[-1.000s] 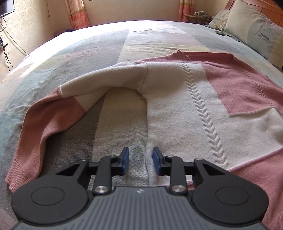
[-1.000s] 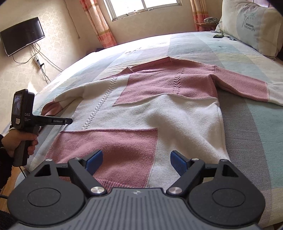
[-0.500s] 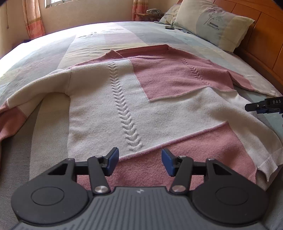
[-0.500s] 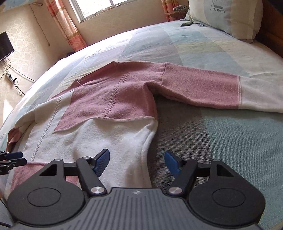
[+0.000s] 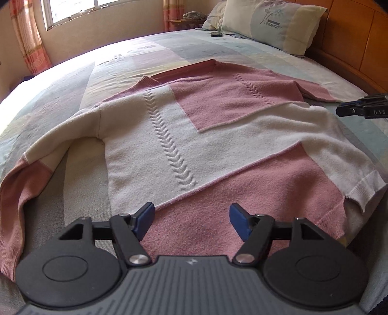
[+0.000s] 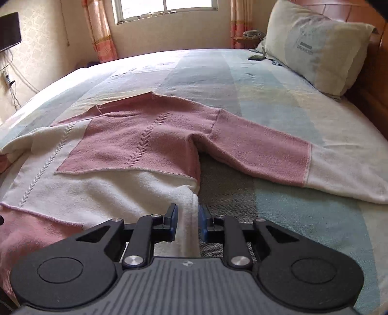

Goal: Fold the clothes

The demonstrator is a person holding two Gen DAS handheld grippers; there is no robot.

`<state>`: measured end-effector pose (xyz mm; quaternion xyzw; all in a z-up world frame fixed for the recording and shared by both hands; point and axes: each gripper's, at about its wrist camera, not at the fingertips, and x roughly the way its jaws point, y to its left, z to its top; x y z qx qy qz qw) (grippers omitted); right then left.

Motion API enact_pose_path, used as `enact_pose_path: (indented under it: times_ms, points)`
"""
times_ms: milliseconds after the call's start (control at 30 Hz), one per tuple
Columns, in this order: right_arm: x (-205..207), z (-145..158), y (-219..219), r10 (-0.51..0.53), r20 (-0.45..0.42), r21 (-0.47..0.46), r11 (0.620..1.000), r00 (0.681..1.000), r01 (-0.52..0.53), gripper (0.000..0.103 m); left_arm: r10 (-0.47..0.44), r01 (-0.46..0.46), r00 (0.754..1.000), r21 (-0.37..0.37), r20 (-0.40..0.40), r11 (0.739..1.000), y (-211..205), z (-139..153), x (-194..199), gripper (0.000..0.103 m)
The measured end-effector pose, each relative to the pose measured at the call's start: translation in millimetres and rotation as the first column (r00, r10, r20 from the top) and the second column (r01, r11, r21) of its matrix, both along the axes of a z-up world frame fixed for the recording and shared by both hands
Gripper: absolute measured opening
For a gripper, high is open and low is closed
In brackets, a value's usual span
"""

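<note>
Sunlit window (image 6: 165,9), orange curtains (image 6: 99,31), wooden headboard (image 5: 351,38), wall-mounted television (image 6: 9,31).

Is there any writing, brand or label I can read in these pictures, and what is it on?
"DREAMCITY": printed under a plant drawing on the pillow, read in the left wrist view.
"DAS": on the black body of the right gripper, cut off by the picture's edge, so perhaps not the whole word.
Pillow print in the right wrist view: too blurred to read.
Small logo mark on the left gripper's grey body: a symbol, no letters.
</note>
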<state>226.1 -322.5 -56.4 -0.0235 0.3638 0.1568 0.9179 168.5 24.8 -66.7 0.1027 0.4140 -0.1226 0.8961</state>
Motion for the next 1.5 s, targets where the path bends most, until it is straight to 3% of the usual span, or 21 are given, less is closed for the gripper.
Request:
enact_pose_path:
  times_ms: [67, 100, 167, 300, 400, 500, 633, 700, 733, 767, 800, 833, 967, 1000, 1100, 1167, 1267, 1333, 1400, 1467, 1500]
  points:
    - [-26, 10, 27, 0.18, 0.028, -0.023, 0.984, 0.983, -0.179, 0.05, -0.028, 0.027, 0.999, 0.056, 0.023, 0.998, -12, 4, -6, 0.075]
    - [-41, 10, 43, 0.274, 0.034, -0.057, 0.961, 0.961, -0.272, 0.068, -0.031, 0.028, 0.999, 0.077, 0.033, 0.997, -16, 6, -8, 0.076]
    - [-68, 7, 77, 0.443, 0.034, -0.139, 0.89, 0.896, -0.434, 0.079, -0.027, 0.023, 0.999, 0.094, 0.046, 0.995, -19, 9, -15, 0.076]
    - [-106, -13, 129, 0.637, -0.017, -0.318, 0.727, 0.771, -0.608, 0.079, -0.019, 0.011, 0.997, 0.109, 0.075, 0.994, -22, 16, -34, 0.076]
    - [-127, -28, 147, 0.694, -0.034, -0.403, 0.649, 0.719, -0.645, 0.076, -0.011, -0.003, 0.994, 0.131, 0.105, 0.991, -21, 22, -51, 0.08]
    - [-137, -42, 163, 0.713, -0.032, -0.524, 0.585, 0.701, -0.619, 0.067, 0.002, -0.02, 0.993, 0.153, 0.116, 0.988, -16, 26, -63, 0.081]
    - [-141, -44, 168, 0.732, -0.035, -0.631, 0.511, 0.68, -0.583, 0.065, 0.026, -0.051, 0.991, 0.191, 0.132, 0.98, -9, 30, -74, 0.082]
    - [-146, -49, 166, 0.743, -0.063, -0.704, 0.439, 0.666, -0.558, 0.061, 0.017, -0.043, 0.99, 0.186, 0.137, 0.982, -7, 31, -78, 0.087]
    - [-146, -50, 166, 0.744, -0.071, -0.694, 0.442, 0.665, -0.569, 0.058, 0.011, -0.036, 0.991, 0.179, 0.137, 0.983, -7, 30, -80, 0.088]
    - [-145, -50, 165, 0.743, -0.078, -0.676, 0.45, 0.664, -0.584, 0.045, 0.006, -0.028, 0.992, 0.172, 0.129, 0.985, -6, 29, -79, 0.088]
    - [-143, -50, 166, 0.738, -0.093, -0.654, 0.461, 0.669, -0.6, 0.022, 0.003, -0.023, 0.993, 0.171, 0.118, 0.985, -7, 27, -77, 0.088]
    - [-141, -50, 168, 0.731, -0.109, -0.631, 0.473, 0.673, -0.615, 0.018, 0.0, -0.02, 0.994, 0.179, 0.111, 0.984, -9, 25, -76, 0.088]
    - [-137, -38, 159, 0.707, -0.157, -0.539, 0.524, 0.69, -0.66, 0.016, -0.068, 0.05, 0.995, 0.214, 0.077, 0.976, -9, 22, -81, 0.088]
    - [-137, -32, 153, 0.706, -0.182, -0.488, 0.539, 0.685, -0.686, 0.016, -0.088, 0.072, 0.994, 0.212, 0.063, 0.975, -7, 21, -82, 0.088]
    - [-140, -22, 143, 0.729, -0.236, -0.412, 0.524, 0.643, -0.746, 0.023, -0.093, 0.073, 0.994, 0.254, 0.066, 0.964, -9, 20, -64, 0.088]
    - [-129, -7, 140, 0.708, -0.178, -0.403, 0.581, 0.684, -0.707, 0.038, -0.081, 0.059, 0.993, 0.245, 0.083, 0.968, -14, 16, -40, 0.088]
    - [-82, 10, 131, 0.556, -0.031, -0.306, 0.786, 0.831, -0.537, 0.079, -0.057, 0.048, 0.997, 0.153, 0.049, 0.987, -25, -4, -1, 0.089]
    - [-47, -5, 127, 0.403, 0.005, -0.302, 0.873, 0.915, -0.383, 0.081, -0.054, 0.053, 0.999, 0.1, 0.005, 0.994, -32, -24, 17, 0.089]
    - [-40, -24, 110, 0.309, -0.031, -0.247, 0.919, 0.951, -0.306, 0.081, -0.055, 0.06, 0.996, 0.08, -0.067, 0.995, -32, -43, 16, 0.09]
    - [-35, -43, 92, 0.217, -0.075, -0.19, 0.955, 0.973, -0.227, 0.081, -0.051, 0.056, 0.996, 0.062, -0.075, 0.997, -18, -43, -2, 0.093]
    - [-44, -47, 77, 0.179, -0.09, -0.153, 0.969, 0.98, -0.192, 0.089, -0.049, 0.054, 0.996, 0.053, -0.079, 0.997, -11, -42, -10, 0.096]
